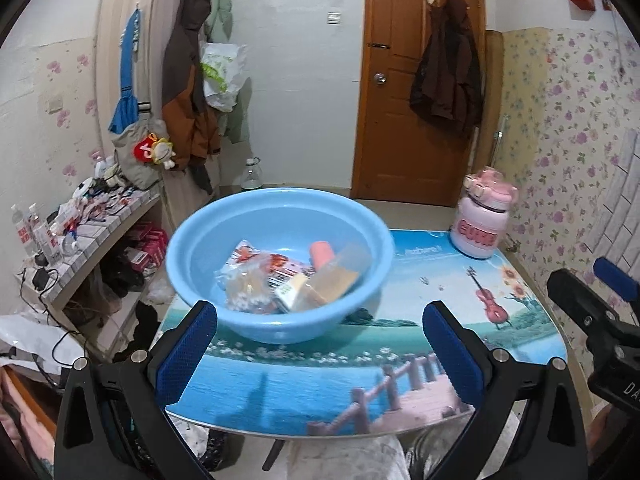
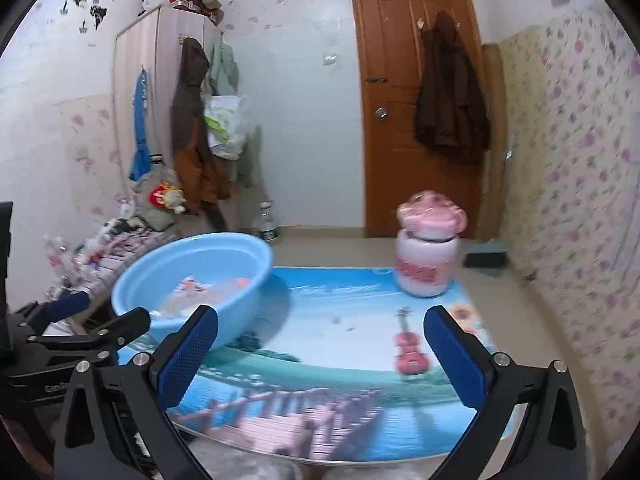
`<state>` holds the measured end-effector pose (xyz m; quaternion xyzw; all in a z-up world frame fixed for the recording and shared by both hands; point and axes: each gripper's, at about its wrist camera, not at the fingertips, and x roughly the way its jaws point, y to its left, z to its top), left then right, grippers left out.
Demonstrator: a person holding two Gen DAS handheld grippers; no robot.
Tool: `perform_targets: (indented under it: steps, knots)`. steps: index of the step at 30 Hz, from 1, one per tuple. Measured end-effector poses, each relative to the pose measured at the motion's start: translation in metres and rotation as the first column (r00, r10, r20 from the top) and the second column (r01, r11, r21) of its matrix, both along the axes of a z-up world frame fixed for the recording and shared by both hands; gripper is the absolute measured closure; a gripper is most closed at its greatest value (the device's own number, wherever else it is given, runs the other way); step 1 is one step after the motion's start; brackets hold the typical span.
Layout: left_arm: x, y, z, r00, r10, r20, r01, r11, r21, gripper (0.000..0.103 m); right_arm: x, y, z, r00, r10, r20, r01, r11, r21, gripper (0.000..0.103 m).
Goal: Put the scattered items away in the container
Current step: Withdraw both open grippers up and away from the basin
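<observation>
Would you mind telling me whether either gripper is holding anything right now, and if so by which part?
Nothing is held. The left gripper and right gripper are both open with nothing between their fingers; the items lie in the blue basin.

The room is evenly lit by soft indoor light. Strong barrel distortion is seen at both fisheye edges, with dark corners. Motion blur is shown on the blue basin (image 1: 280,240) and pink jar (image 2: 428,256). Faint shadows are cast on the table (image 1: 320,380).
</observation>
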<state>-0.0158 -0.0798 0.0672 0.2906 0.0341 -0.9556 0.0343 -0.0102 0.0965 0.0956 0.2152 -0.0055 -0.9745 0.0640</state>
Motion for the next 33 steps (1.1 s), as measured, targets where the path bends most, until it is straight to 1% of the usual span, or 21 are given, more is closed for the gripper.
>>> perform_targets:
  steps: [5,7,9,11,14,16,20,23,28,31,33]
  knots:
    - [0.012,0.012,0.003,1.0,-0.02,-0.011,0.02,1.0,0.007,0.0,0.018,0.006,0.004,0.998,-0.059,-0.008,0.059,0.998,0.017,0.0]
    - [0.017,0.015,0.006,0.999,-0.032,-0.021,0.032,0.999,0.003,0.0,0.026,0.003,0.003,0.996,-0.081,-0.037,0.083,0.995,0.055,0.0]
    - [0.022,0.02,0.008,0.999,-0.023,-0.04,0.021,0.999,-0.035,0.0,0.034,-0.001,0.001,0.991,-0.117,-0.071,0.123,0.989,0.087,0.0]
    - [0.024,0.018,0.01,0.999,-0.017,-0.043,0.015,0.999,-0.042,0.0,0.041,-0.002,-0.001,0.988,-0.13,-0.08,0.136,0.988,0.074,0.0]
    - [0.025,0.014,0.009,0.999,-0.018,-0.028,0.018,1.0,-0.005,0.0,0.044,-0.001,-0.003,0.994,-0.1,-0.039,0.1,0.995,0.021,0.0]
    - [0.027,0.014,0.01,0.999,-0.018,-0.03,0.018,1.0,-0.002,0.0,0.046,-0.002,-0.001,0.995,-0.093,-0.025,0.093,0.996,0.009,0.0]
    - [0.032,0.014,0.013,0.999,-0.028,-0.044,0.028,0.999,-0.015,0.0,0.052,-0.001,0.003,0.995,-0.093,-0.027,0.092,0.996,-0.008,0.0]
    - [0.033,0.015,0.011,0.999,-0.039,-0.033,0.039,0.999,-0.009,0.0,0.052,0.003,0.003,0.993,-0.118,0.008,0.118,0.992,-0.035,0.0]
    - [0.034,0.013,0.011,0.998,-0.053,-0.031,0.052,0.999,-0.01,0.0,0.048,0.011,0.001,0.988,-0.147,0.035,0.15,0.985,-0.083,0.0]
    - [0.031,0.011,0.008,0.999,-0.049,-0.022,0.049,0.999,-0.005,0.0,0.047,0.01,-0.001,0.987,-0.154,0.04,0.157,0.985,-0.072,0.0]
    - [0.028,0.011,0.006,0.999,-0.051,-0.011,0.051,0.999,-0.003,0.0,0.044,0.008,-0.002,0.987,-0.153,0.041,0.155,0.987,-0.049,0.0]
